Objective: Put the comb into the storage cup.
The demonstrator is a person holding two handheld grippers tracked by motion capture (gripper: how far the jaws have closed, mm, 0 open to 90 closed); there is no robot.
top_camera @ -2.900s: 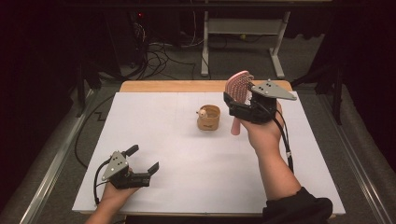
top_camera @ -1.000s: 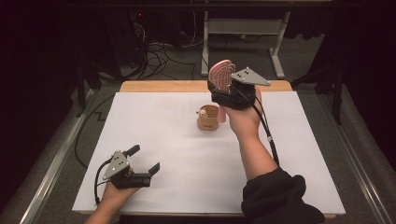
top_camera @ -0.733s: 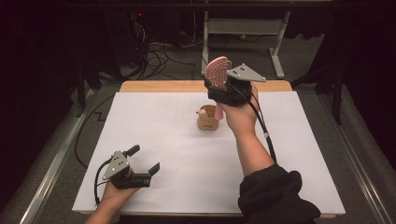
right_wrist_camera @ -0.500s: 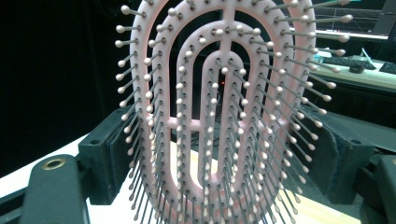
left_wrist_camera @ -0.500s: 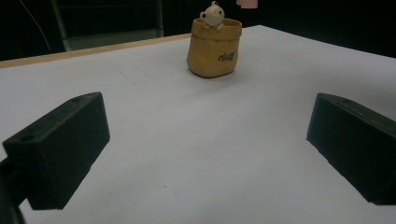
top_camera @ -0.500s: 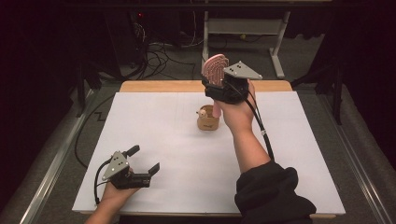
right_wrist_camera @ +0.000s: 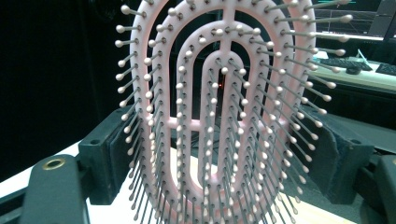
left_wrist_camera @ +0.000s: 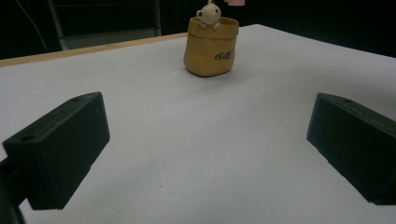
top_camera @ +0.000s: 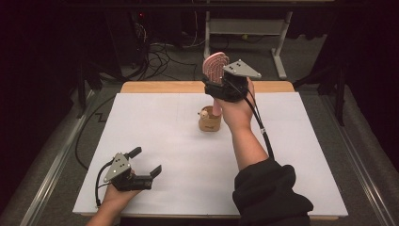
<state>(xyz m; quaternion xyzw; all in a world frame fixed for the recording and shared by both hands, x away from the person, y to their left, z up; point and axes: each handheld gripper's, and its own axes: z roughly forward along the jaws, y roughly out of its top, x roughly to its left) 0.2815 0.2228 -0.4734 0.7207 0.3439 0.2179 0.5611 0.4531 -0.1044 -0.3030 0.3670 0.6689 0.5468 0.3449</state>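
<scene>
Right gripper (top_camera: pixel 221 87), clamped on pink brush (top_camera: pixel 215 67), hangs above pouch (top_camera: pixel 209 121) mid-far on the white sheet (top_camera: pixel 164 141); left gripper (top_camera: pixel 143 162), jaws apart, rests near the near-left edge, open sheet between.

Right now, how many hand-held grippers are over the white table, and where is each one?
2. The left hand-held gripper sits open, low at the near left of the white table. The right hand-held gripper is raised above the tan bag-shaped pot, clamping a pink vented plastic hairbrush.
</scene>
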